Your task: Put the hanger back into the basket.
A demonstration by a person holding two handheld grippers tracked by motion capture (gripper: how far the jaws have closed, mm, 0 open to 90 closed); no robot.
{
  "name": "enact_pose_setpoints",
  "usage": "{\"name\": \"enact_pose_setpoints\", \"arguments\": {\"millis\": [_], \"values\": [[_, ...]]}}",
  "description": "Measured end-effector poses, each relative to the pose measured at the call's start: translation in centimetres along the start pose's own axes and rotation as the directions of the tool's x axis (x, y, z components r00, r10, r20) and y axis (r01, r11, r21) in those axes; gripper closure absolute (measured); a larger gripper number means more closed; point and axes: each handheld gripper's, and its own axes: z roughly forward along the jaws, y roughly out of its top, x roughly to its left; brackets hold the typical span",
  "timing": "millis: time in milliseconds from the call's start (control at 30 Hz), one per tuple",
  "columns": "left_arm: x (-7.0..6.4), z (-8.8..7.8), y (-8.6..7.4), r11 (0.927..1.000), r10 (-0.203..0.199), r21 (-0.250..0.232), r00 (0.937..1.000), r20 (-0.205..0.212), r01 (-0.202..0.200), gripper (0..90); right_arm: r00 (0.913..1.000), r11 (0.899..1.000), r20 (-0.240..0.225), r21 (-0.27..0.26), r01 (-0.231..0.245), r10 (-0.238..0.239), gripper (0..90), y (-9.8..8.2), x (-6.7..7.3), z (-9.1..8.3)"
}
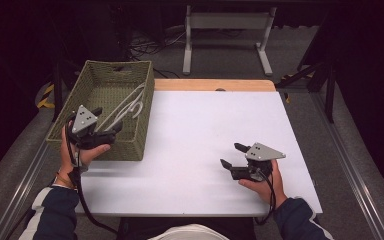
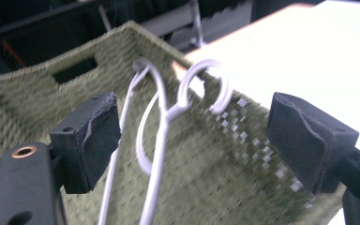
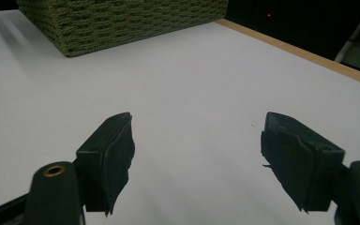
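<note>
A green woven basket [image 1: 147, 117] stands on the left part of the white table [image 1: 200, 125]. White wire hangers [image 1: 126, 106] lie in it, their hooks leaning toward its right wall. My left gripper [image 1: 107, 120] hovers over the basket's near end, open. In the left gripper view its jaws [image 2: 192, 136] stand wide apart, and the hangers [image 2: 161, 122] run between and beyond them without touching the pads. My right gripper [image 1: 230, 155] sits low over the table at the right front, open, with nothing between its jaws [image 3: 197, 154]. The basket [image 3: 122, 23] lies far ahead of it.
The table's far edge is a wooden strip [image 1: 215, 85]. A white metal stand [image 1: 227, 35] and cables [image 1: 147, 47] are on the floor behind it. Bare white tabletop spreads between the basket and my right gripper.
</note>
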Motion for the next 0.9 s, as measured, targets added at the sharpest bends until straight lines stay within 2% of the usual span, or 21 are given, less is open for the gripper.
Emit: {"name": "enact_pose_setpoints", "arguments": {"millis": [67,233,267,400,600,700,800,900], "values": [[-0.6,-0.3,0.2,0.9991,0.009,-0.042,0.9997,0.021,-0.009,13.9,0.9998,1.0,0.012,0.003,0.016,-0.016,25.9,0.0,0.1,0.0],[-1.9,-0.8,0.6,0.995,0.033,-0.096,0.997,0.07,-0.026,9.8,0.9992,0.999,0.025,-0.003,0.032,-0.032,25.4,0.2,0.3,-0.1],[-2.1,-0.9,0.6,0.9942,0.039,-0.103,0.9968,0.07,-0.032,9.5,0.9991,0.999,0.028,-0.005,0.033,-0.033,24.9,0.2,0.3,-0.1],[-3.1,-1.2,0.7,0.9932,0.043,-0.112,0.9945,0.095,-0.032,8.4,0.9983,0.999,0.045,-0.002,0.037,-0.036,23.0,0.2,0.3,-0.2],[-4.9,-1.3,0.6,0.9907,0.066,-0.127,0.9875,0.143,-0.048,7.2,0.9947,0.999,0.09,0.003,0.048,-0.048,18.9,0.3,0.5,-0.3],[-5.7,-1.2,0.4,0.9883,0.066,-0.147,0.9831,0.171,-0.041,7.6,0.9935,0.999,0.1,0.009,0.054,-0.054,18.4,0.2,0.5,-0.2],[-6.5,-1.2,0.3,0.9864,0.079,-0.156,0.981,0.177,-0.052,7.3,0.9929,0.998,0.104,0.009,0.057,-0.058,18.4,0.2,0.6,-0.2],[-7.3,-1.2,0.2,0.9819,0.108,-0.174,0.9759,0.189,-0.075,7.4,0.9925,0.998,0.107,0.008,0.058,-0.059,18.4,0.3,0.6,-0.2]]}}
